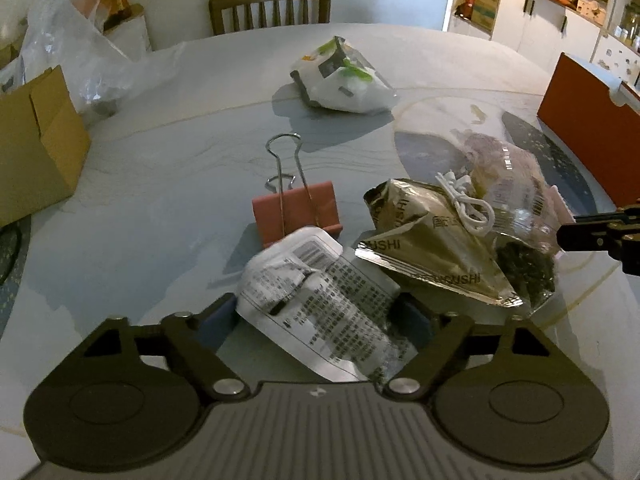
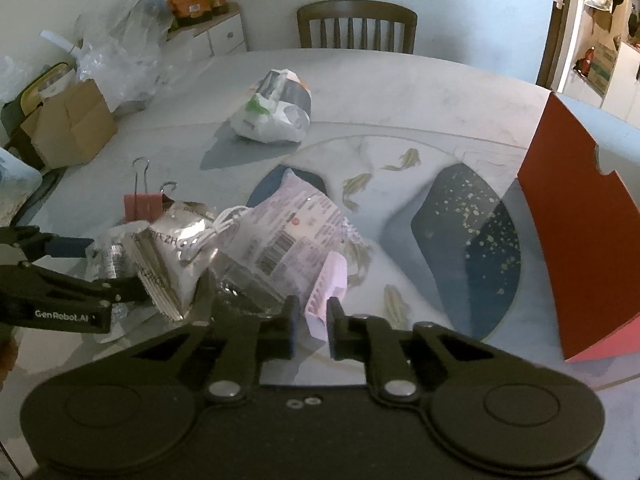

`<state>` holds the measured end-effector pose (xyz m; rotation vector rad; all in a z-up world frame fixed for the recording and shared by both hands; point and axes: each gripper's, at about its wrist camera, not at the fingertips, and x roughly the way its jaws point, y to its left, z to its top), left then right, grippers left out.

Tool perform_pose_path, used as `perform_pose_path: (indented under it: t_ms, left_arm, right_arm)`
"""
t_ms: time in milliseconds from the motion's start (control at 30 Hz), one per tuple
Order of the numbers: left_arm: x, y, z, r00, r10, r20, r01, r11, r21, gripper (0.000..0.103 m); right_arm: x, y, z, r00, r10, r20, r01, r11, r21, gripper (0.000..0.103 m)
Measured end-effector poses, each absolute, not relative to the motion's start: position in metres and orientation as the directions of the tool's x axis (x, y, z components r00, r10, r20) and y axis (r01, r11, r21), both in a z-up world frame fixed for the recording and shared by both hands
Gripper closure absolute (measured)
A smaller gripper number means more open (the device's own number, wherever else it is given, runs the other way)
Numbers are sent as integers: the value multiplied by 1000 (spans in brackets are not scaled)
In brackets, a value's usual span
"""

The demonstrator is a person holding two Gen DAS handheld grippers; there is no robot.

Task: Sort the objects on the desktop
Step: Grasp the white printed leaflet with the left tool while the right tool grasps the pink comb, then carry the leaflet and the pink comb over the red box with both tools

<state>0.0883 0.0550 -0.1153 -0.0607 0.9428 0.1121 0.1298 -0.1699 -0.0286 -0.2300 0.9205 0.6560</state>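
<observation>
Between the left gripper's (image 1: pixel 332 312) spread fingers lay a white printed sachet (image 1: pixel 320 292), not visibly pinched. Just right of it sat a gold foil packet (image 1: pixel 432 240) under a white cord (image 1: pixel 464 200). Farther right, the right gripper (image 2: pixel 311 320) clamped a pink-edged clear packet (image 2: pixel 324 296).

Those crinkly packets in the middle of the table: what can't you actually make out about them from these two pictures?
- White packet: its near end is hidden behind the left hand-held gripper; the print is too small to read.
- Gold packet: its lettering is cut off by folds.
- Pink packet: the contents are unclear in the right wrist view, the label blurred.
- Binder clip: partly hidden behind the packets there.
</observation>
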Motion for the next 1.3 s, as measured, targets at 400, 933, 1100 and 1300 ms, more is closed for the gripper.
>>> perform_pose_path:
  t_ms: [400,933,1100,1300]
  left_arm:
    - [75,56,-107,612,10,-791,-114,991,-76,54]
    - [50,47,-75,669,-94,-737,-77,978,-195,81]
    - [45,46,-68,683,-99,-723,-94,971,-221,81]
    - [34,41,-47,709,-111,-697,-86,966,-242,81]
  right_arm:
    - [128,-180,-20,462,421,-781,-597,798,78,96]
    - [114,-210,8,489,465,-738,-564,814,140,96]
    - [111,-220,14,499,467,-730,-551,821,149,96]
    - [108,-237,30,523,481,-704,-535,828,168,96]
